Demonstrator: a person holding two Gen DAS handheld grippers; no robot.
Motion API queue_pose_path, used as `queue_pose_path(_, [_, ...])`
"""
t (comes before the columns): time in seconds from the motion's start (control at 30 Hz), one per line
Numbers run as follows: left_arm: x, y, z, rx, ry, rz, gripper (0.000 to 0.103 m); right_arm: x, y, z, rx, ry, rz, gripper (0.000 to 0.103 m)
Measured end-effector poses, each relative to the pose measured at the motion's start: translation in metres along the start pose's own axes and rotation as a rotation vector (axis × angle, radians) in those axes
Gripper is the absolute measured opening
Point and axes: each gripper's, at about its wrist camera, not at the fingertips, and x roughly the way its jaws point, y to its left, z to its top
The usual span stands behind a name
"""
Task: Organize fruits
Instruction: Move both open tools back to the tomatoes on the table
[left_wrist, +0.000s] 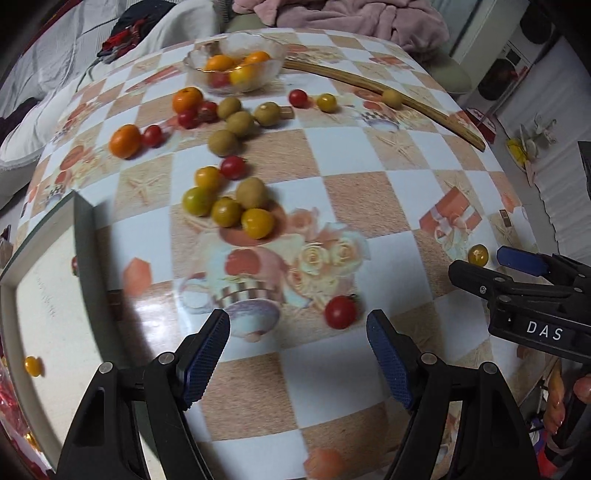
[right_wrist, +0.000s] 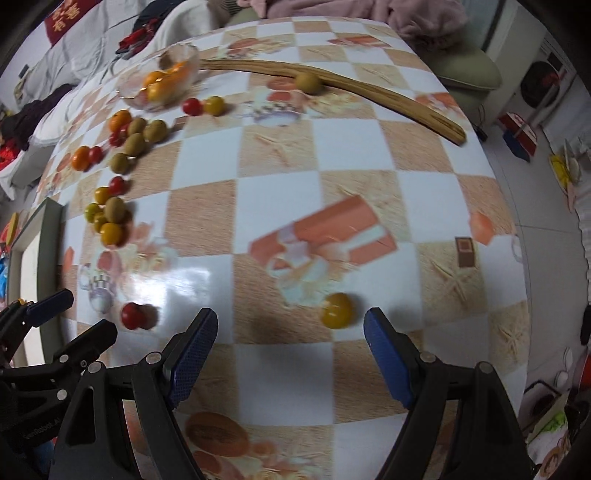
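Gaping wide, both grippers' jaws hold nothing; bowl (right_wrist: 162, 79) contents blur together.

Both hand-held grippers (left_wrist: 298, 332) (right_wrist: 290, 332) wide apart.

The table (right_wrist: 369, 155) wears a glossy checked cloth of white and sandy squares printed with gift boxes and teacups. Behind it lie a pink blanket (left_wrist: 351, 18) and grey bedding (left_wrist: 55, 44). A green cushion (right_wrist: 469, 70) sits at its far right edge. Pale floor tiles (right_wrist: 535, 206) run along the right.
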Motion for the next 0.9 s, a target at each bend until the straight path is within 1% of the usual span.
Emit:
queue_pose_path(0.27, [0.022,-0.020,0.006,0.023,0.010,0.017,0.078,0.008,-0.018,-0.002,0.022,0.002,-0.015,0.084])
queue_pose_path(0.47, [0.032,-0.026,0.008,0.037,0.032,0.039,0.078,0.014,-0.021,0.001,0.015,-0.006,-0.008,0.084])
queue_pose_path(0.5, [0.033,-0.027,0.008,0.040,0.036,0.044,0.077,0.015,-0.020,0.001,0.008,-0.005,-0.009,0.082])
queue_pose_path(0.53, [0.035,-0.028,0.008,0.042,0.039,0.047,0.077,0.016,-0.018,0.002,0.002,-0.003,-0.010,0.076])
queue_pose_path(0.57, [0.035,-0.028,0.008,0.042,0.040,0.052,0.077,0.018,-0.017,0.002,-0.004,0.001,-0.011,0.073])
queue_pose_path(0.6, [0.035,-0.028,0.008,0.044,0.039,0.057,0.072,0.019,-0.016,0.001,-0.010,0.009,-0.011,0.068])
queue_pose_path(0.63, [0.035,-0.029,0.009,0.048,0.038,0.068,0.070,0.019,-0.014,0.000,-0.019,0.006,-0.022,0.067])
queue_pose_path(0.7, [0.036,-0.028,0.009,0.043,0.041,0.068,0.068,0.020,-0.011,0.000,-0.029,0.004,-0.028,0.065])
queue_pose_path(0.73, [0.035,-0.028,0.009,0.040,0.038,0.076,0.062,0.020,-0.011,0.000,-0.029,0.003,-0.031,0.062])
queue_pose_path(0.77, [0.036,-0.029,0.011,0.042,0.035,0.078,0.059,0.020,-0.011,-0.001,-0.028,0.002,-0.036,0.060])
queue_pose_path(0.8, [0.036,-0.029,0.012,0.043,0.032,0.076,0.051,0.019,-0.011,-0.001,-0.030,-0.001,-0.042,0.052])
queue_pose_path(0.83, [0.035,-0.029,0.013,0.044,0.028,0.073,0.040,0.018,-0.012,-0.001,-0.033,-0.004,-0.046,0.041])
queue_pose_path(0.87, [0.034,-0.029,0.013,0.047,0.025,0.064,0.032,0.018,-0.012,0.000,-0.035,-0.005,-0.043,0.035])
queue_pose_path(0.9, [0.033,-0.028,0.013,0.051,0.026,0.054,0.020,0.017,-0.013,0.000,-0.035,-0.004,-0.040,0.024])
